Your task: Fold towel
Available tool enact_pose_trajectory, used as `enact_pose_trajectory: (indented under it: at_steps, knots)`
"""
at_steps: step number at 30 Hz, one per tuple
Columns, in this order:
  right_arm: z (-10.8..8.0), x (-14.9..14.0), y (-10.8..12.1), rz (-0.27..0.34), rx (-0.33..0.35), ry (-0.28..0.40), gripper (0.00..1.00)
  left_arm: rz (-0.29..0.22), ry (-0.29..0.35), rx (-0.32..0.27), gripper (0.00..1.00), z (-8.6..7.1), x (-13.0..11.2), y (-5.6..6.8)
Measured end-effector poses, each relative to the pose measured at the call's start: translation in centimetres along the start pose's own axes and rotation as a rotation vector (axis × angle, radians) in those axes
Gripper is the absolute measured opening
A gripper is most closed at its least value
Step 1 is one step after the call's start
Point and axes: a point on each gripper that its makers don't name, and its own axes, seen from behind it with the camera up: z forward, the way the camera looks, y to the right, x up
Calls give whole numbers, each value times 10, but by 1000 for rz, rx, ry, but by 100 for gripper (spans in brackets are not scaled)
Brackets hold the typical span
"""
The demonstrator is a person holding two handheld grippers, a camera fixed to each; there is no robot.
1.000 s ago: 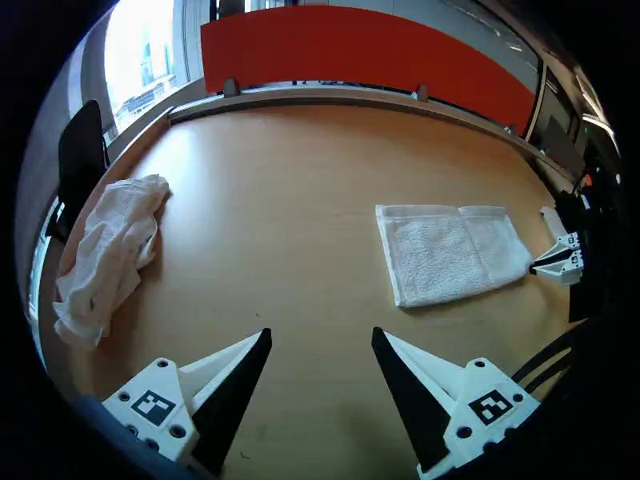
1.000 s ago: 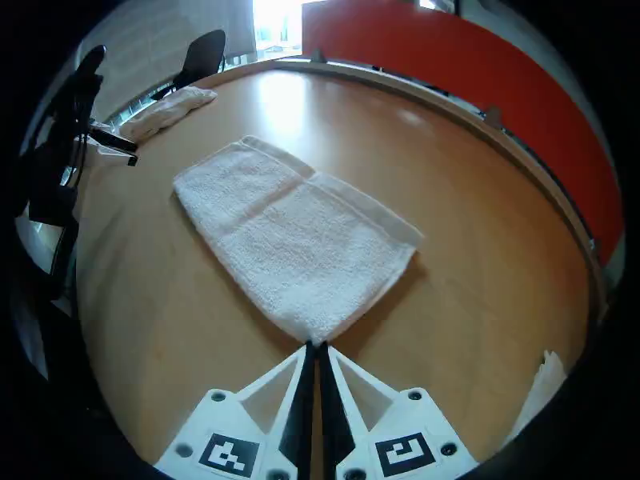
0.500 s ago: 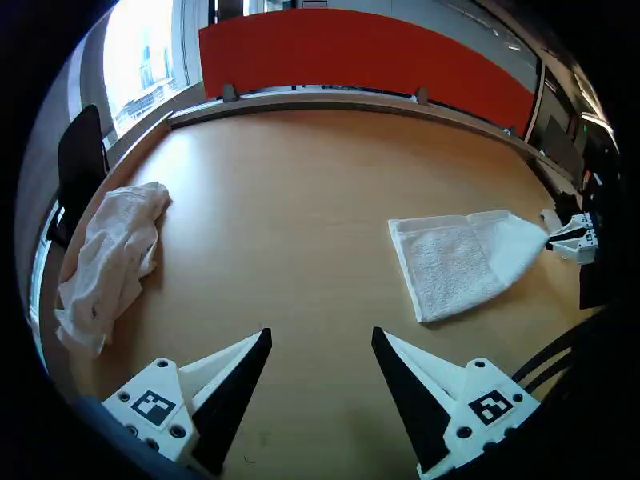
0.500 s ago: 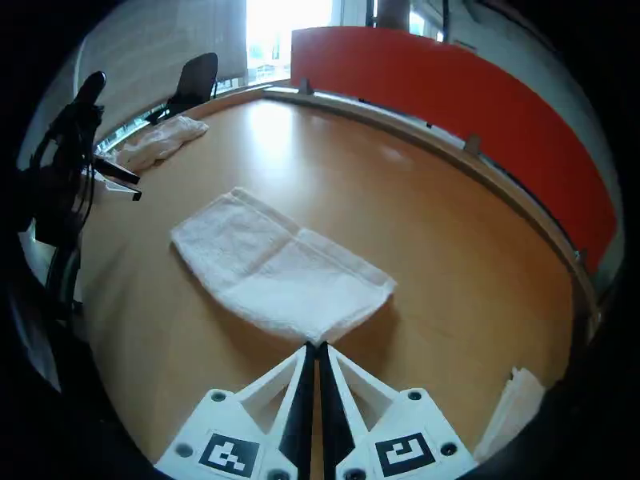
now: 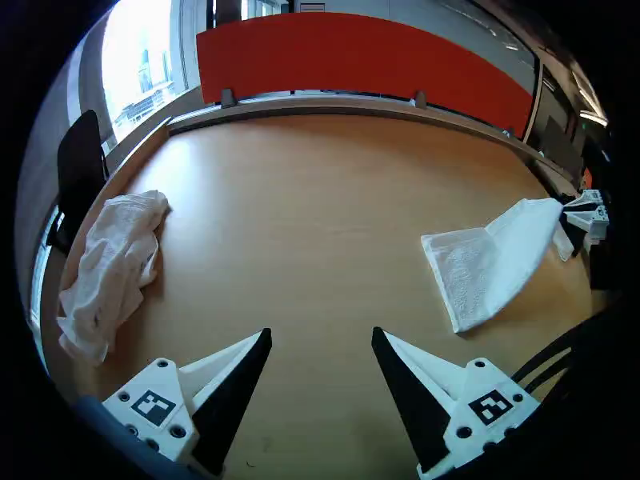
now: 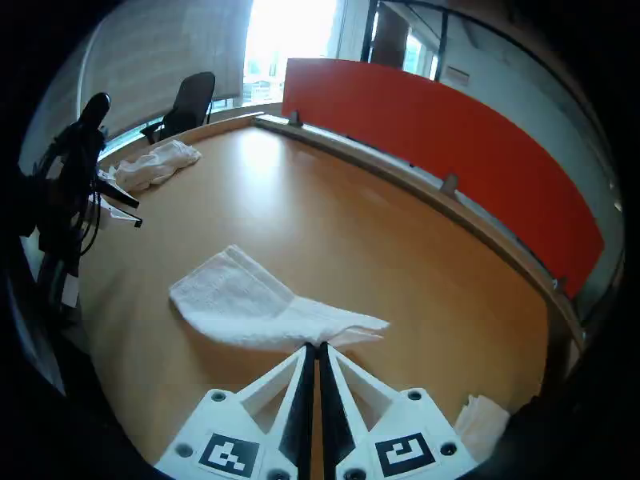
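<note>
- Closest to us in the left gripper view, the left gripper (image 5: 320,334) has its two black wedge-shaped fingers spread wide. Behind them sit white plastic mounts with square markers, and between them we see only bare tabletop.
- Over in the right gripper view, the right gripper (image 6: 315,349) has its fingers pressed tight together, and they're pinching one corner of the towel (image 6: 240,300) right at the tips.
- That towel is white looped terry, soft and nubbly, folded to a rough rectangle with a flatter hem along one edge. From the pinched corner it slopes down, and its far part lies flat on the table (image 6: 384,232).
- The table is smooth, pale wood-look laminate with a glossy sheen and a raised rim along its far side.
- From the left gripper view, we've got the towel (image 5: 480,268) off to the right of the open fingers and well apart from them. One corner peaks up off the tabletop at the right gripper (image 5: 588,214).
- On the left side there, a crumpled towel (image 5: 112,256) lies in a long rumpled heap near the table's edge, apart from the left gripper.
- Beyond that, we spot a black chair (image 5: 80,164) at the table's side.
- Farthest back, a flat red partition panel (image 5: 360,52) runs along the table's far rim, with a bright window (image 5: 144,64) to its left.
</note>
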Motion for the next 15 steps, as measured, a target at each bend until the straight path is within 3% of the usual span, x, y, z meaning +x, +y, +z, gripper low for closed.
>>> enact_pose_trajectory:
  at_steps: [15]
  knots:
    - [-22,17,21,-41,-45,23,4,9,9,-6,93,2,9,5]
